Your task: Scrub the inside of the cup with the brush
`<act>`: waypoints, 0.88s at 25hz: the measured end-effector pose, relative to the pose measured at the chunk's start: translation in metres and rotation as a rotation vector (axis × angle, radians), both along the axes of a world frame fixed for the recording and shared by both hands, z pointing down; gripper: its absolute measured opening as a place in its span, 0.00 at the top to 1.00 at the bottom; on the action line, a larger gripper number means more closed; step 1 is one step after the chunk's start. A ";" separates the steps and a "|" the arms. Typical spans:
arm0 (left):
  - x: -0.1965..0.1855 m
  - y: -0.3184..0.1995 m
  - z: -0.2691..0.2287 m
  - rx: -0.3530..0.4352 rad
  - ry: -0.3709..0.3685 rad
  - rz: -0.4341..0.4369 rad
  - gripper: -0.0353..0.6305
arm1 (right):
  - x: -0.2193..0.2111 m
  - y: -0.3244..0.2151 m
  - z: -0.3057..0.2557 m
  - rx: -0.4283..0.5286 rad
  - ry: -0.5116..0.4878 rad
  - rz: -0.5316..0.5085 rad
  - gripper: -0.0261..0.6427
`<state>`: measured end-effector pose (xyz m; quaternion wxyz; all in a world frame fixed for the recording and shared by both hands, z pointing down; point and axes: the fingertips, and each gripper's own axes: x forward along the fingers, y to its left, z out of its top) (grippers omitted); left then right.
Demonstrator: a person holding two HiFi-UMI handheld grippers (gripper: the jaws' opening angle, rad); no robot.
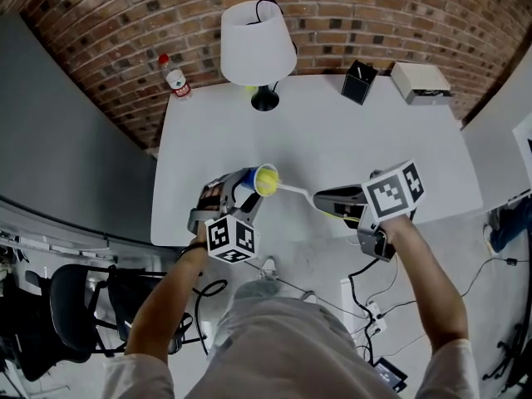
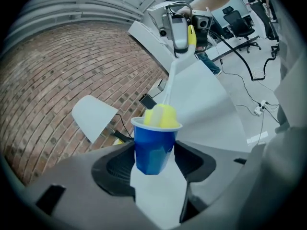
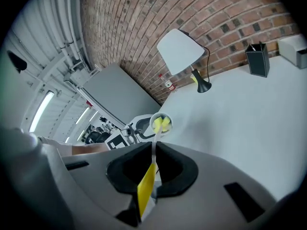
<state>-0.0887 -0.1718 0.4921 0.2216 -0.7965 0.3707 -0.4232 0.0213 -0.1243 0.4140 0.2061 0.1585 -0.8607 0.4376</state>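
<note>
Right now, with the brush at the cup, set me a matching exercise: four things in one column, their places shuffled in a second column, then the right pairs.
Things
1. blue cup
2. brush
3. lamp
4. water bottle

Places
A. at the far left corner of the table
B. handle clamped in the right gripper, yellow head inside the blue cup
C. on the table's far edge, near the middle
D. clamped in the left gripper, held off the table

Pairs: 1-D, 2-B, 3-C, 4-A
</note>
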 end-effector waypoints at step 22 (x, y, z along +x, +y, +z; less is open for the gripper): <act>0.007 -0.005 0.009 -0.035 0.000 0.021 0.55 | 0.012 0.000 -0.008 0.185 0.144 -0.131 0.92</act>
